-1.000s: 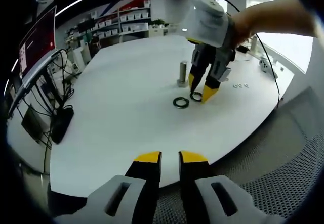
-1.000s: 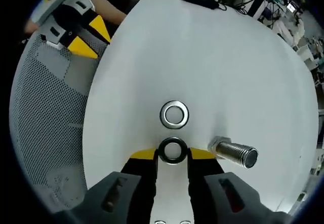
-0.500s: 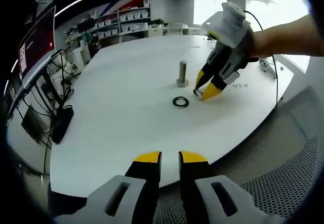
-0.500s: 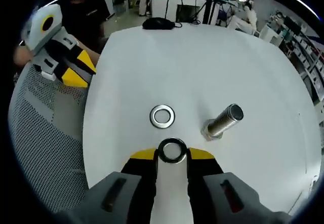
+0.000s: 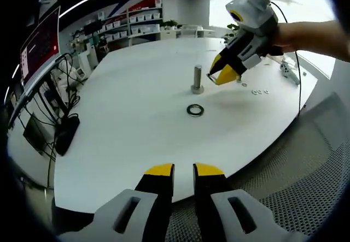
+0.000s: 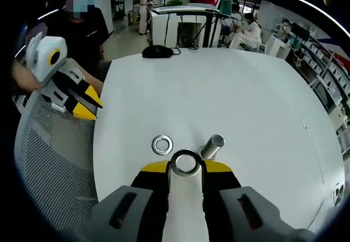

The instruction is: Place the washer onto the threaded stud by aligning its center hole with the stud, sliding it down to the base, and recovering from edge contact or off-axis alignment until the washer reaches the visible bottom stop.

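White round surface [image 5: 126, 105] in what looks like an office or lab, with shelving at the back and a mesh chair [image 6: 49, 165] pulled up at the edge. Near the middle of it the threaded stud [image 5: 197, 80] stands upright on its base.

The right gripper [image 6: 186, 166] has its jaws pinching a washer [image 6: 186, 162] by its rim, hole facing the camera. In the right gripper view that washer sits just beside the top of the stud [image 6: 212, 145], not over it yet; from the left gripper view the right gripper [image 5: 217, 78] hangs up off the surface, right next to the stud's upper end. A second washer [image 5: 195, 110] lies flat on the surface close to the stud. A few tiny spare washers [image 5: 260, 92] lie further out.

The left gripper [image 5: 183, 170] hangs back at the surface edge, jaws nearly pressed together with nothing between them.
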A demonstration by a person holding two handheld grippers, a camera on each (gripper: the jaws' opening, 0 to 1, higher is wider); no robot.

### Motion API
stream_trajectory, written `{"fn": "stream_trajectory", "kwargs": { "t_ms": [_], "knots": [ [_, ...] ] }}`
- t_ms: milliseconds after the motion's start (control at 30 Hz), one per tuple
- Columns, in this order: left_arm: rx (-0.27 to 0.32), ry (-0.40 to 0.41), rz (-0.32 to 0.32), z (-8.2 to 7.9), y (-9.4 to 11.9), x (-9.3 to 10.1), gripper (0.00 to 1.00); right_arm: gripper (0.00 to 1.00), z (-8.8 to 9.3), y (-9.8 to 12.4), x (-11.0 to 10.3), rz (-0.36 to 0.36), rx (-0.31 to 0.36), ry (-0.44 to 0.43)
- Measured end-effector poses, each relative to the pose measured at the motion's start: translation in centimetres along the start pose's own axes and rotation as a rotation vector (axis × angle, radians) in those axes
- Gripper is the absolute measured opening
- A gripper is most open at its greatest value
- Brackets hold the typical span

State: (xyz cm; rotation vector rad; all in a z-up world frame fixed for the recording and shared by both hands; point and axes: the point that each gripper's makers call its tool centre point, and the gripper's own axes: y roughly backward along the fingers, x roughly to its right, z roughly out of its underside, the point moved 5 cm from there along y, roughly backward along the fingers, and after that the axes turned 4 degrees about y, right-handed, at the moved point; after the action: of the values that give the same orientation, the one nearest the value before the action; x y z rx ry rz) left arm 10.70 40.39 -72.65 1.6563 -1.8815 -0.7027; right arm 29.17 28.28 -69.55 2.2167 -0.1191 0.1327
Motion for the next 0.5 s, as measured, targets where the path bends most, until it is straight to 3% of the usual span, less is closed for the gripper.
{"fn": "stream_trajectory", "kwargs": {
  "t_ms": [100, 500],
  "knots": [
    [0.001, 0.000, 0.000, 0.0, 0.0, 0.0, 0.11, 0.23, 0.0, 0.3, 0.6, 0.035, -0.027, -0.018],
    [0.006, 0.006, -0.003, 0.0, 0.0, 0.0, 0.11, 0.23, -1.6, 0.4, 2.1, 0.072, -0.032, 0.023]
  ]
}}
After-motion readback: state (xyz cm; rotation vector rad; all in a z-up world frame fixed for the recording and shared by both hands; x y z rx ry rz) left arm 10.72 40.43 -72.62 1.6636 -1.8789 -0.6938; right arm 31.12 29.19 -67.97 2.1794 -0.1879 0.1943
